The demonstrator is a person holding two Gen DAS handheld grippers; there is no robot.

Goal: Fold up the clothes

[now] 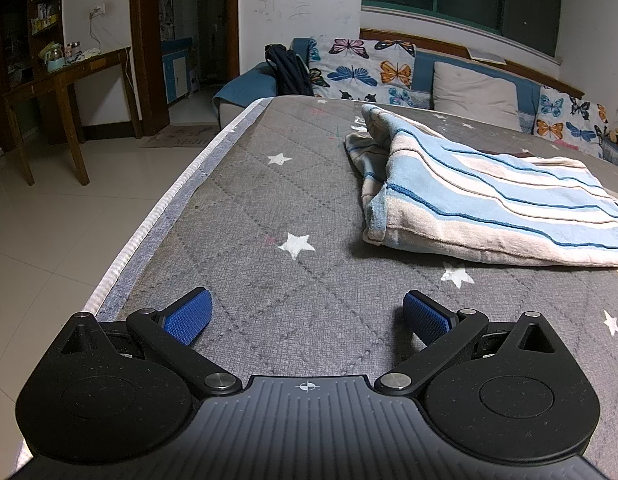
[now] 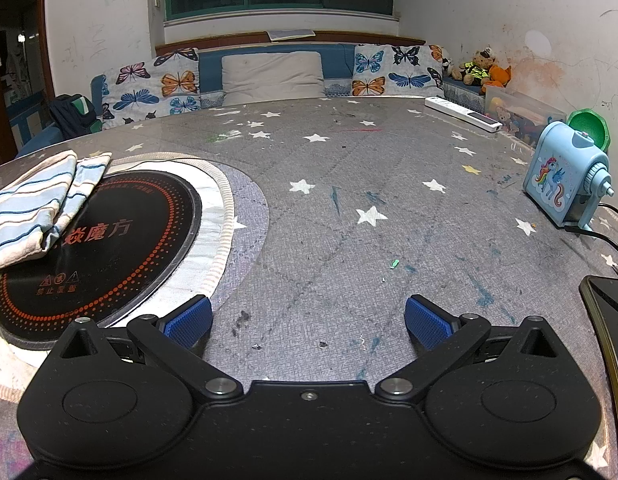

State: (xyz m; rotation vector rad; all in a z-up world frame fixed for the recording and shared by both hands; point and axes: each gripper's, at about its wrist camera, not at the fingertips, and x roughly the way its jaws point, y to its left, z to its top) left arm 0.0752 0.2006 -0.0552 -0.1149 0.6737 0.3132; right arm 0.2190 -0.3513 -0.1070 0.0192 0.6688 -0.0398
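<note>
A folded blue, white and beige striped cloth [image 1: 489,204] lies on the grey star-patterned table cover [image 1: 269,200], ahead and to the right of my left gripper [image 1: 307,314]. The left gripper is open and empty, low over the cover. In the right wrist view the same cloth [image 2: 37,208] lies at the far left, partly over a black round induction plate [image 2: 109,248]. My right gripper [image 2: 308,318] is open and empty, well to the right of the cloth.
The table's left edge [image 1: 157,224] drops to a tiled floor. A blue unicorn pencil sharpener [image 2: 565,184] with a cable, a white power strip [image 2: 463,114] and a dark phone [image 2: 613,320] sit at the right. A sofa with butterfly cushions [image 2: 269,76] stands behind.
</note>
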